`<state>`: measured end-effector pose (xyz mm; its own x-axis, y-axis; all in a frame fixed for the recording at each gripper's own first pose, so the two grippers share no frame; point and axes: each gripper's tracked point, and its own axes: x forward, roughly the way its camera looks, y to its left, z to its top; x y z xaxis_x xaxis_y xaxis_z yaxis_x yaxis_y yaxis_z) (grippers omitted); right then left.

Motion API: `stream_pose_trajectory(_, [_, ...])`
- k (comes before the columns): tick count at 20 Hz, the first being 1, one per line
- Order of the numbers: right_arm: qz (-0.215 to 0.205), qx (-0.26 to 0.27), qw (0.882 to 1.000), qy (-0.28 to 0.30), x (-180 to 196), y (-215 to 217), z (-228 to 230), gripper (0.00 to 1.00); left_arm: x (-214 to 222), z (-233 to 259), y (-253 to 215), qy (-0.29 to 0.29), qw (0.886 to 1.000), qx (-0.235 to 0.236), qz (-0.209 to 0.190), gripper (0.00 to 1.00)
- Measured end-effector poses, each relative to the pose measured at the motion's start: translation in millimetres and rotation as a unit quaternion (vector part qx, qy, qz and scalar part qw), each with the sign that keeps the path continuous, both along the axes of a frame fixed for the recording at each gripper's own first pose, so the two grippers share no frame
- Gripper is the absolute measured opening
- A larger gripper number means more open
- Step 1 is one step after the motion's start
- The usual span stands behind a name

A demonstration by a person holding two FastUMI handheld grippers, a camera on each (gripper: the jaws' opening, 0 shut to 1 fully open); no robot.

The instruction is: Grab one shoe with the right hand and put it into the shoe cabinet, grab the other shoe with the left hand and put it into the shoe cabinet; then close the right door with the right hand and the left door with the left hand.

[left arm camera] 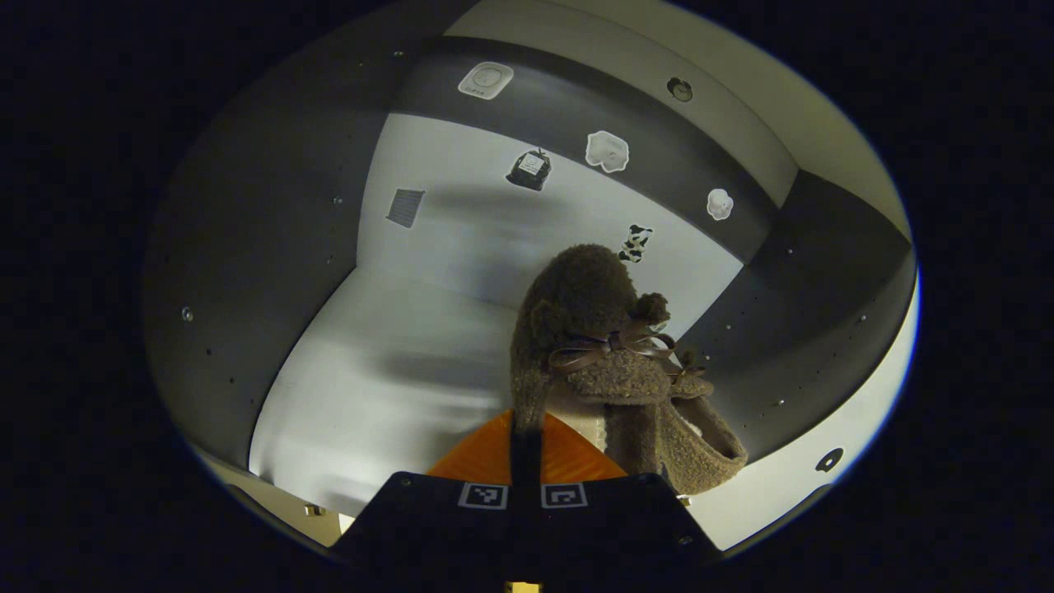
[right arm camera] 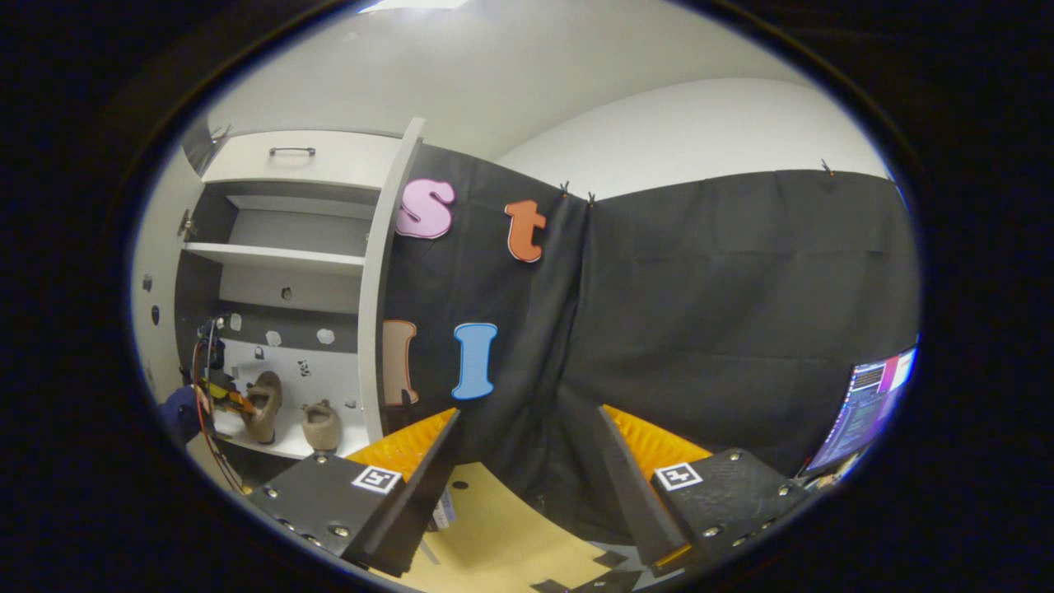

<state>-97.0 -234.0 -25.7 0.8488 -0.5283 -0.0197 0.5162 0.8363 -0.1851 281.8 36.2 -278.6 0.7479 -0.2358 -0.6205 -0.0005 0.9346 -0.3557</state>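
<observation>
Fuzzy brown shoe (left arm camera: 613,362) pinched in my left gripper (left arm camera: 527,461) inside the shoe cabinet (left arm camera: 395,379); other shoe (right arm camera: 321,426) shelved, right gripper (right arm camera: 527,461) gaping empty, doors unclosed.

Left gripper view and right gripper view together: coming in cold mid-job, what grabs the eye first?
First is the fuzzy brown shoe with a ribbon bow, pinched at its edge in the left tool and hanging inside the cabinet's lower compartment. From the right gripper view, the second shoe already sits on the shelf beside it, the right door stands open, and the right tool hangs open and empty before the black cloth.
</observation>
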Motion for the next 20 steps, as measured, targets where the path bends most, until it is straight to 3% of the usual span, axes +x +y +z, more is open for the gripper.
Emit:
stream_pose_trajectory(14, [-0.026,0.009,1.000,0.012,-16.7,-18.3,-12.1,0.96,20.8,-19.8,0.5,0.026,0.998,0.063,-0.007,0.01])
stream_pose_trajectory(16, [-0.027,0.013,0.999,0.015,-18.3,-21.5,-14.0,0.96,20.7,-16.4,-4.5,0.018,0.998,0.057,-0.013,0.06])
stream_pose_trajectory(20, [-0.026,0.017,0.999,0.017,-18.4,-23.3,-15.7,0.96,19.1,-3.8,-5.6,0.000,0.998,0.057,-0.016,0.29])
